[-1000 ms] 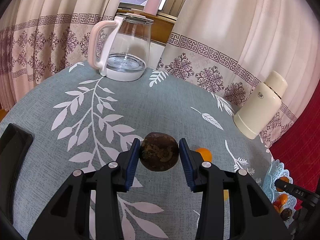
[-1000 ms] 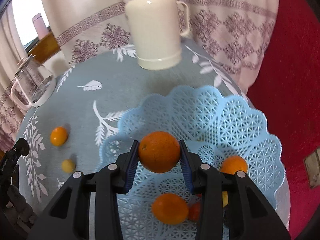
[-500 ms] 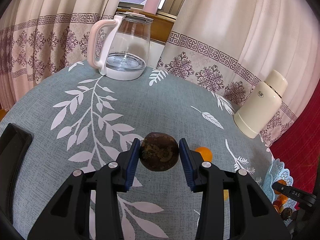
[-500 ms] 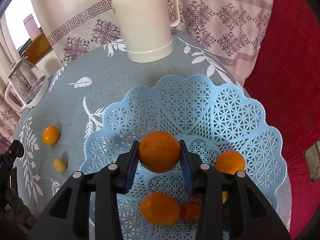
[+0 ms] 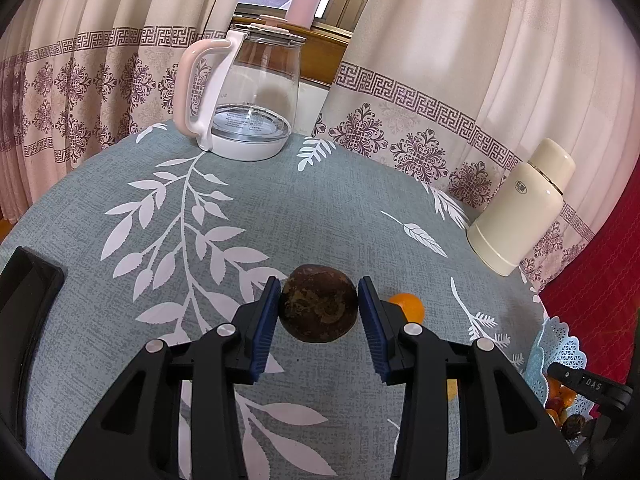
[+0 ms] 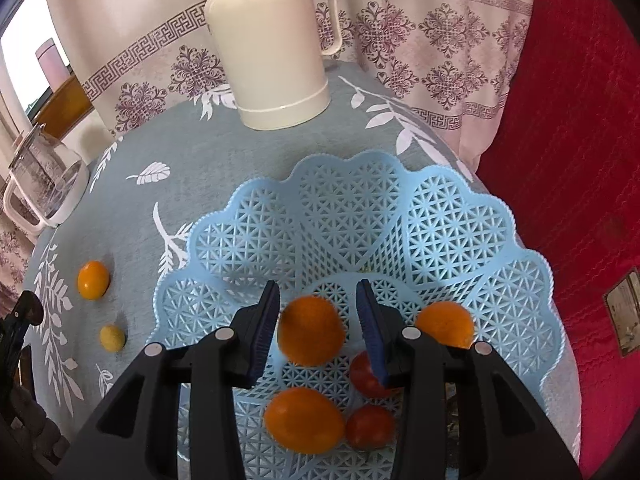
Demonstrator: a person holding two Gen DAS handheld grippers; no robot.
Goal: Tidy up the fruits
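My left gripper (image 5: 319, 300) is shut on a dark brown round fruit (image 5: 318, 304), held above the grey leaf-print tablecloth (image 5: 280, 208). A small orange (image 5: 406, 306) lies on the cloth just behind its right finger. My right gripper (image 6: 318, 300) hangs over the pale blue lattice basket (image 6: 360, 208). An orange (image 6: 312, 332) sits blurred and low between its jaws, with a gap to the right pad. Two more oranges (image 6: 444, 324) (image 6: 304, 420) and two red fruits (image 6: 370, 426) lie in the basket. A small orange (image 6: 93, 280) and a yellow fruit (image 6: 112, 337) rest on the cloth to its left.
A glass kettle (image 5: 240, 92) with a pink handle stands at the table's far edge. A cream thermos (image 6: 272, 40) stands behind the basket. Curtains hang close behind the table, and red fabric (image 6: 580, 160) lies to the right. A black object (image 5: 24, 300) sits at the left edge.
The right gripper has shifted further over the basket. Its orange, first gripped full width between the pads, now looks smaller, lower and blurred. The left gripper and its fruit have not moved.
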